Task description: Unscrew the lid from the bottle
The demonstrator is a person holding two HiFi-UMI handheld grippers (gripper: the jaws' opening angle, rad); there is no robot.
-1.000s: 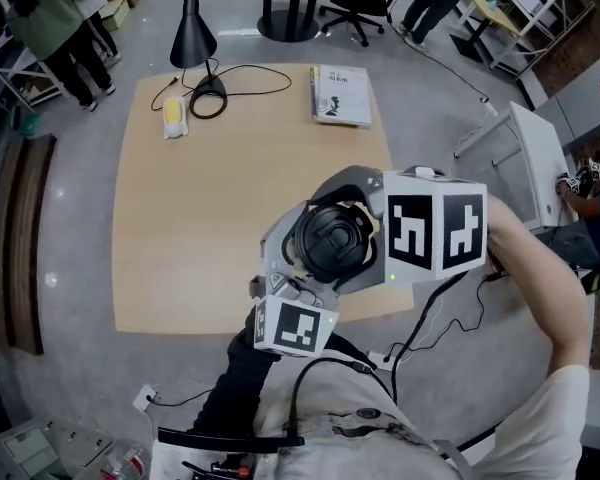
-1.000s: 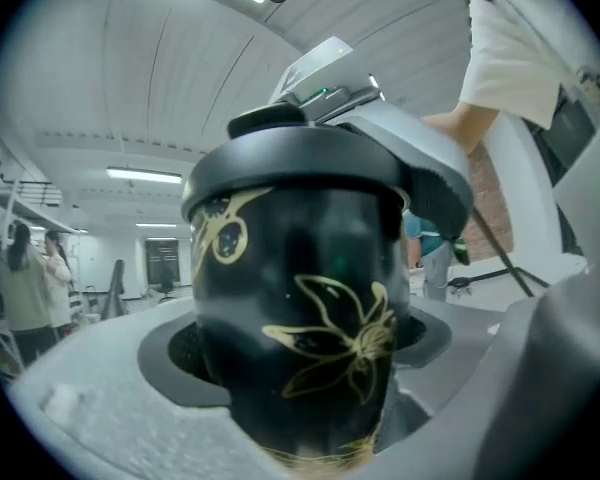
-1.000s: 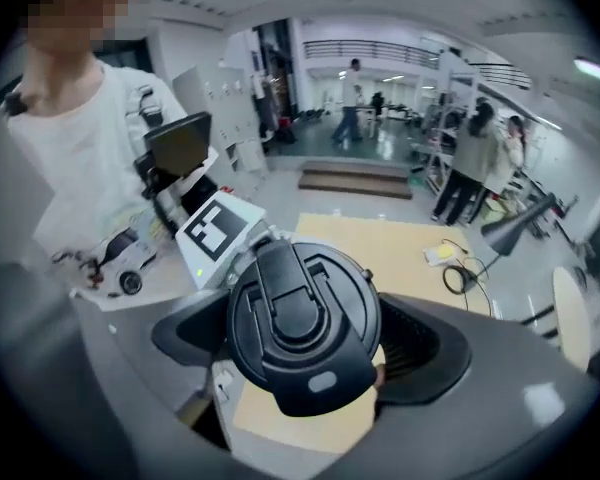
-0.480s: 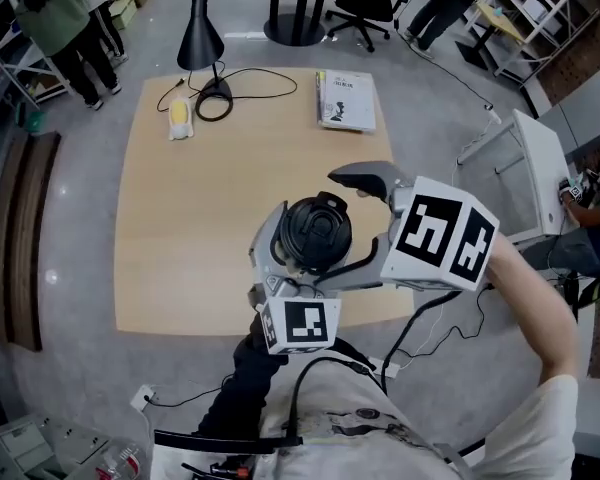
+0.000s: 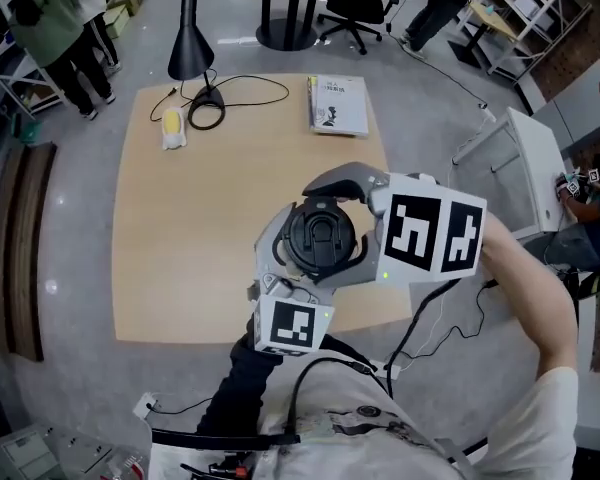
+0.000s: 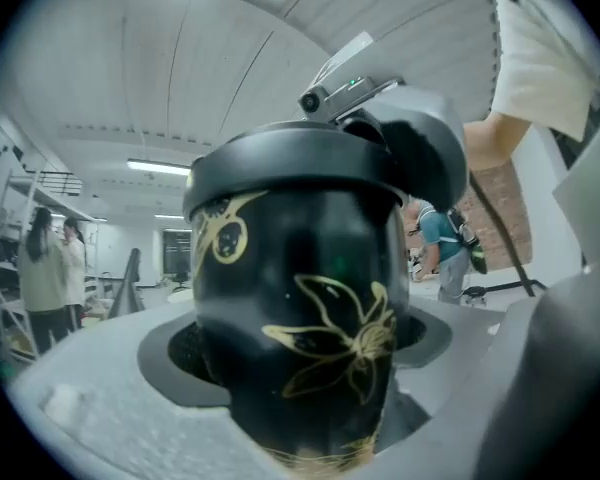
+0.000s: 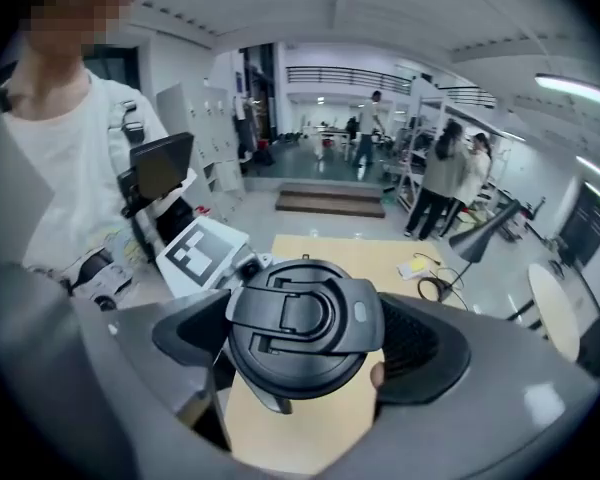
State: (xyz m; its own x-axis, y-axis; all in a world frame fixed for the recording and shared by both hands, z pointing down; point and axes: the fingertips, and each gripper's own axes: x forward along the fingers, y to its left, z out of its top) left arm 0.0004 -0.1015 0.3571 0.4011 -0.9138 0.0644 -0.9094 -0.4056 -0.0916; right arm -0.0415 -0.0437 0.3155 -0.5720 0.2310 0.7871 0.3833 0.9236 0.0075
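The left gripper (image 6: 300,393) pinches the black, gold-flowered bottle (image 6: 298,288) by its body between its fingers, holding it upright at the centre of the head view, over the lower right edge of the table (image 5: 195,218). The right gripper (image 7: 305,346) has just been closing its fingers, which now press on either side of the black lid (image 7: 305,320) sitting on the bottle.

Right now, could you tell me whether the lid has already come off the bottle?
No, in the left gripper view the lid sits on top of the bottle.

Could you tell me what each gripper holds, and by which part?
The left gripper holds the bottle by its body; the right gripper, its jaws just closed, clamps the lid by its rim.
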